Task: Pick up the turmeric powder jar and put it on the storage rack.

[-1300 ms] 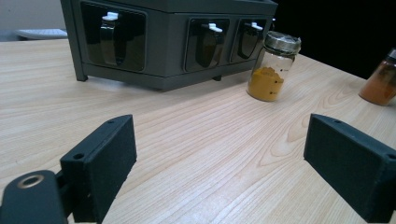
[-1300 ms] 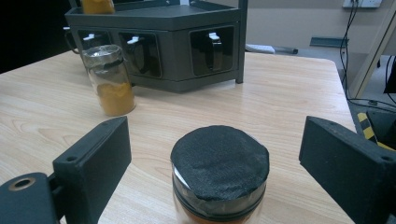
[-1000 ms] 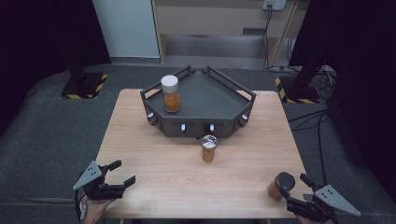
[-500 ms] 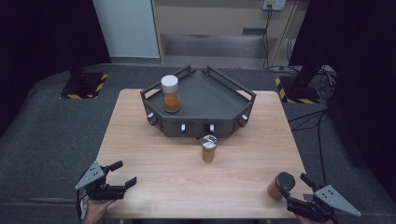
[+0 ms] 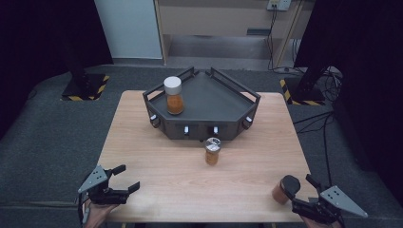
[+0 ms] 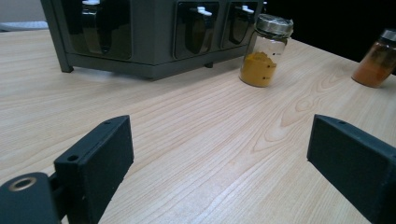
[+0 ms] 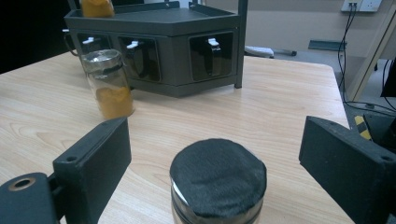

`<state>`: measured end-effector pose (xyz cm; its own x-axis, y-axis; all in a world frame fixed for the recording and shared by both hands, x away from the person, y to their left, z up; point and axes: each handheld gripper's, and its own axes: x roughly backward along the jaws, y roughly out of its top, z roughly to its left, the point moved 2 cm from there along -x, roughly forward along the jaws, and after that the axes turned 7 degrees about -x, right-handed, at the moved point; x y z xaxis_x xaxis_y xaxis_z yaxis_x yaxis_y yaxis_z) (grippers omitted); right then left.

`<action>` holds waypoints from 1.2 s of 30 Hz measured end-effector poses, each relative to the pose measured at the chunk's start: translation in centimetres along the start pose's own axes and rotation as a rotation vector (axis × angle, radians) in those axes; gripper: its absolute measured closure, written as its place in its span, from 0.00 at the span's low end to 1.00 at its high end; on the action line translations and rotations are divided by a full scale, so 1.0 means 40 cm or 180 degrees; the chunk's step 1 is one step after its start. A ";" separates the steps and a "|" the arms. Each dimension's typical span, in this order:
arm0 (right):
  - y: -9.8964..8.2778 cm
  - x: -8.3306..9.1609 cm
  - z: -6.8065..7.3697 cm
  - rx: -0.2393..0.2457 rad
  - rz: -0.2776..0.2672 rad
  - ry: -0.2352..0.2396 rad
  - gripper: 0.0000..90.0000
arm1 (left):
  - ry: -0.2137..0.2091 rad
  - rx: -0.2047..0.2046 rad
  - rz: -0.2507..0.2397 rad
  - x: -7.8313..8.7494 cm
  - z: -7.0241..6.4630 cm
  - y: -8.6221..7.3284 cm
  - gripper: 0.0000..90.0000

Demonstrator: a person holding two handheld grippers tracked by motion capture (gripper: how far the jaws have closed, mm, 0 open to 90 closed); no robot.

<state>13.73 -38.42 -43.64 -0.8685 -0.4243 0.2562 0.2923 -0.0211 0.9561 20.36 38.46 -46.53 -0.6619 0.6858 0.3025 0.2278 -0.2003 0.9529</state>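
I see the table [image 5: 157,142] carrying a dark rack [image 5: 214,95] (a white-capped jar [image 5: 173,95] stands on top). A metal-lidded jar [image 5: 212,151] stands just before it. My left gripper [image 5: 126,178] gapes wide, empty; my right gripper [image 5: 299,190] spreads wide around a black-capped jar [image 5: 284,189].

Between my right gripper's [image 7: 215,154] black jaws stands a jar with a matte black lid [image 7: 218,175]. Ahead and to its left, a clear glass jar [image 7: 108,84] holds mustard-yellow powder under a silver cap. Beyond that jar sits the dark grey rack [image 5: 204,102] with small white knobs, and on it an orange-filled jar with a white lid [image 5: 173,95]. The table [image 5: 157,156] under my grippers is pale wood with fine grain.
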 end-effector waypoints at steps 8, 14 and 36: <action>0.042 -0.014 0.006 0.0029 0.0076 0.0112 0.10 | 0.0002 -0.0021 0.0027 0.001 -0.001 0.002 0.07; 0.096 -0.041 0.017 0.0081 0.0090 0.0237 0.10 | 0.0001 -0.0019 0.0035 0.000 0.000 0.003 0.07; 0.265 -0.236 0.081 0.0222 0.0464 0.0818 0.10 | -0.0046 0.0026 0.0036 -0.009 0.010 0.003 0.06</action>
<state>23.73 -31.70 -35.46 -0.6871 -0.6337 0.3554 0.3704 0.1153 0.9217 20.90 38.48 -46.54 -0.6490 0.6935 0.3127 0.2411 -0.2024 0.9492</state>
